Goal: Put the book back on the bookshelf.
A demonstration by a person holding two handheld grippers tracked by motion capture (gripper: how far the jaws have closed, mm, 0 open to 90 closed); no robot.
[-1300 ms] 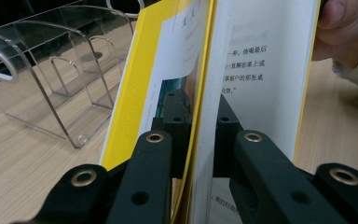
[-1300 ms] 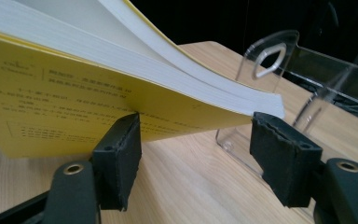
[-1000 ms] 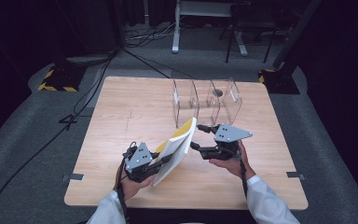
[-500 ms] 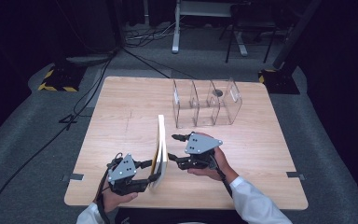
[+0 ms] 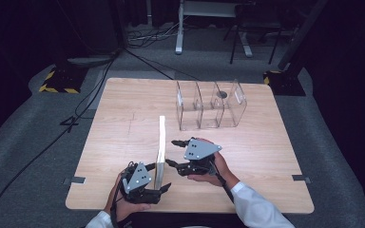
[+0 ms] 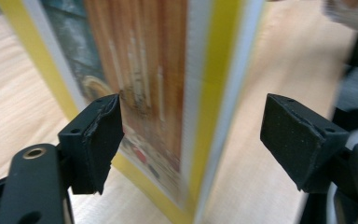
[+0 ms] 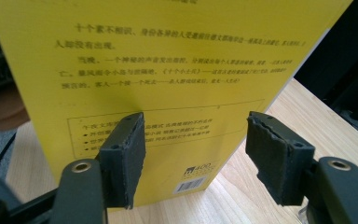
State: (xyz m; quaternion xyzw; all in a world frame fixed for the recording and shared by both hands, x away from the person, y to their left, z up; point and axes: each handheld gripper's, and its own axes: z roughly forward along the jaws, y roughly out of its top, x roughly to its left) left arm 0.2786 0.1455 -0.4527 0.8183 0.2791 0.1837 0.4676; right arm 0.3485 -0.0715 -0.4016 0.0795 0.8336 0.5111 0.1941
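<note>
book (image 5: 161,145) stood upright near table (image 5: 123,95) front edge | left gripper (image 5: 164,190) jaws just opened, book released | right gripper (image 5: 172,153) spread, nothing grasped

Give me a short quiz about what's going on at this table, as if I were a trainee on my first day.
1. True or false: the book lies flat on the table.
2. Which stands nearer the book's spine? A: the left gripper. B: the right gripper. C: the clear organizer.
3. What colour is the cover that the right gripper faces?

Key
1. False: it stands upright on its bottom edge.
2. A: in the left gripper view the spine sits between its jaws, which have just been opening and no longer press on it.
3. Yellow, with printed text and a barcode.
</note>
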